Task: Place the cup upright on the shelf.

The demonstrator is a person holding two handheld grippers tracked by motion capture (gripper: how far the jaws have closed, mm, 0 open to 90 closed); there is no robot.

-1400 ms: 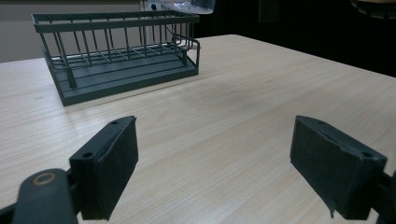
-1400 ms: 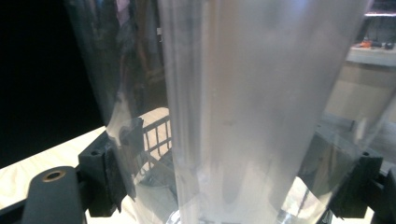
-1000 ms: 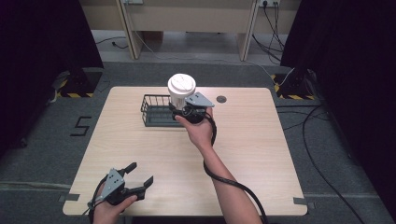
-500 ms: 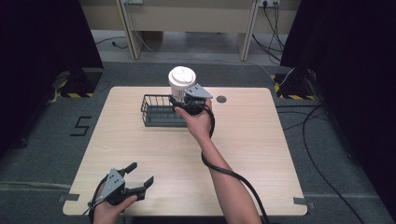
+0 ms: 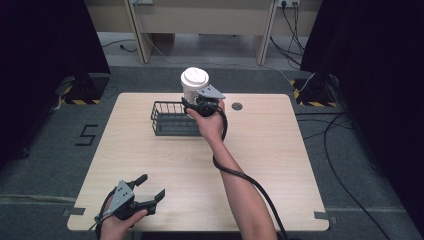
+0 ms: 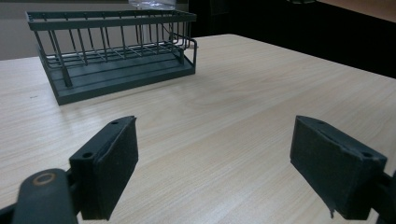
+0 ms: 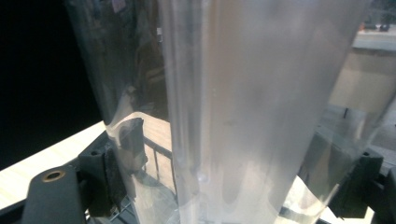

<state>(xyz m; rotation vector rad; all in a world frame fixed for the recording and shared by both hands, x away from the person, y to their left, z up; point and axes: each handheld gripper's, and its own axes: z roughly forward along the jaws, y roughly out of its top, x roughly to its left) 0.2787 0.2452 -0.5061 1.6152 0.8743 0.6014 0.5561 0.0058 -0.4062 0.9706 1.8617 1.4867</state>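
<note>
A clear plastic cup (image 5: pixel 193 87) with a white lid is held upright in my right gripper (image 5: pixel 197 104), shut on its lower part, above the right end of a dark wire basket (image 5: pixel 170 120). In the right gripper view the translucent cup (image 7: pixel 252 107) stands between the two jaws, with the basket's wires below. My left gripper (image 5: pixel 150 189) rests open near the table's front left edge, nothing between its pads (image 6: pixel 112 168). The basket (image 6: pixel 112 56) lies ahead of it across bare table.
The light wooden table (image 5: pixel 280 150) has a round cable hole (image 5: pixel 237 106) at the back right. Black cables trail from both grippers. A wooden desk frame and dark curtains stand beyond the table's far edge.
My right gripper has carried the cup slightly forward and a little left over the basket's right end. The left gripper has stayed put.
</note>
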